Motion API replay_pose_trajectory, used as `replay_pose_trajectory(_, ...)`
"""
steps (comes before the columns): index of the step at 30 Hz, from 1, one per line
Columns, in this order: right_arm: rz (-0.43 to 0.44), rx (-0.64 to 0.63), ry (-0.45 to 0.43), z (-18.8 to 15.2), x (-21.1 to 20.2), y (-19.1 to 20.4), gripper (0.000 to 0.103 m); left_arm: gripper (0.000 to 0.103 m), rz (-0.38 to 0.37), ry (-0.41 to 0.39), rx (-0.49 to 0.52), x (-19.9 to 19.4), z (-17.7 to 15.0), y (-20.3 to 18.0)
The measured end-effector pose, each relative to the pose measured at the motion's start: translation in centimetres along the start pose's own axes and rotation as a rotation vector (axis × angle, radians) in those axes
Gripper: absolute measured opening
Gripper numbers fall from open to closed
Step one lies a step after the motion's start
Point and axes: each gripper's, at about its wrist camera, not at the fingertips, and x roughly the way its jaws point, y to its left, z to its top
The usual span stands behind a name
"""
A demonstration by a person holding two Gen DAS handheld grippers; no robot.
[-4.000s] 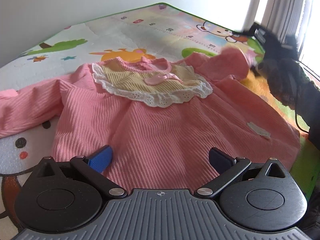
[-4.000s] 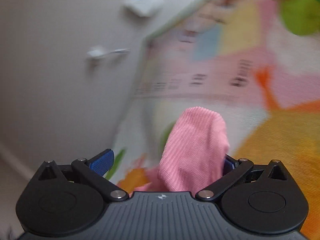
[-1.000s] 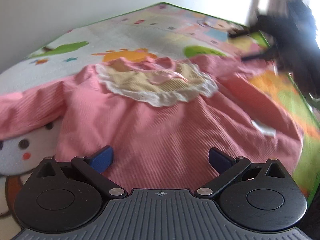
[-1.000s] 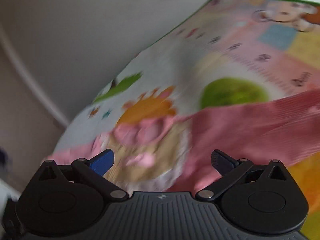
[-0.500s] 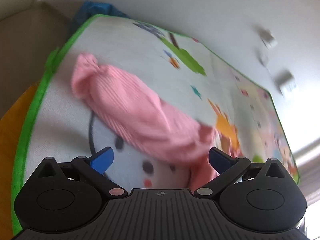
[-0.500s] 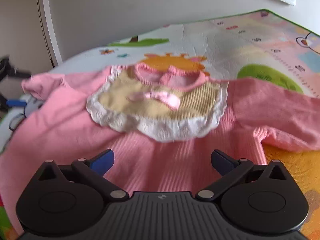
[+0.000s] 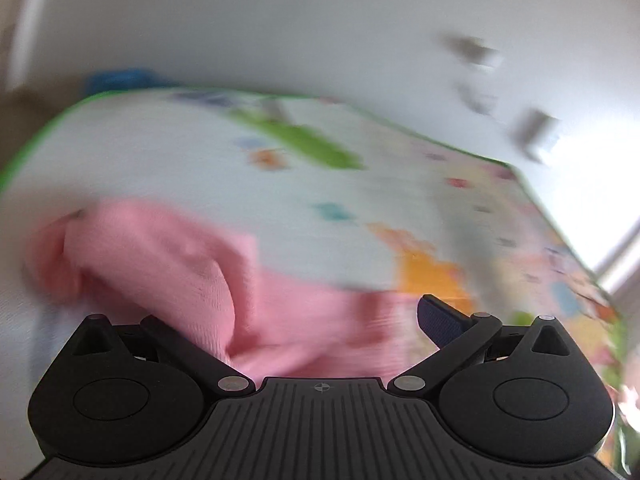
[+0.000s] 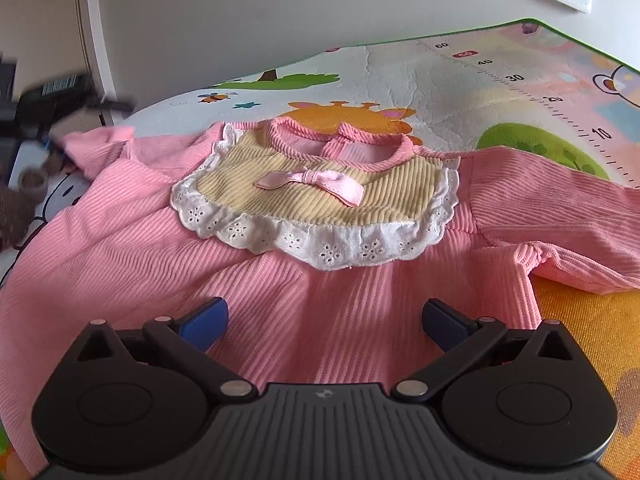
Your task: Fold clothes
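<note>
Ruler numbers 60, 40, 30, 10, perhaps 20, on play mat [image 8: 460, 92]

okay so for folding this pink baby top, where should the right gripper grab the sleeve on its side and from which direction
Probably the far end of the right sleeve, near the cuff. It lies flat and stretched out to the right on the play mat, so that end gives most control for swinging it across the pink top. Come in low from the right with the open right gripper, one finger under the lower edge, which appears slightly lifted.
</note>
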Motion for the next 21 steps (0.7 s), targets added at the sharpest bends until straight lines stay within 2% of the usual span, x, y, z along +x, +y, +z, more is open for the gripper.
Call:
replay_pose_trajectory(12, 0.001, -0.007, -0.001, -0.1, -0.4, 0.5, 0.103, 0.103, -0.392, 0.076, 0.518, -0.9, -2.4, -12.5)
replay_pose_trajectory(19, 0.002, -0.010, 0.001, -0.1, -0.3, 0.5, 0.103, 0.103, -0.328, 0.120, 0.340, 0.0, -1.4, -8.6)
replay_pose_trajectory(21, 0.001, -0.010, 0.001, -0.1, -0.3, 0.4, 0.103, 0.103, -0.336, 0.131, 0.274, 0.3, -0.6, -8.3)
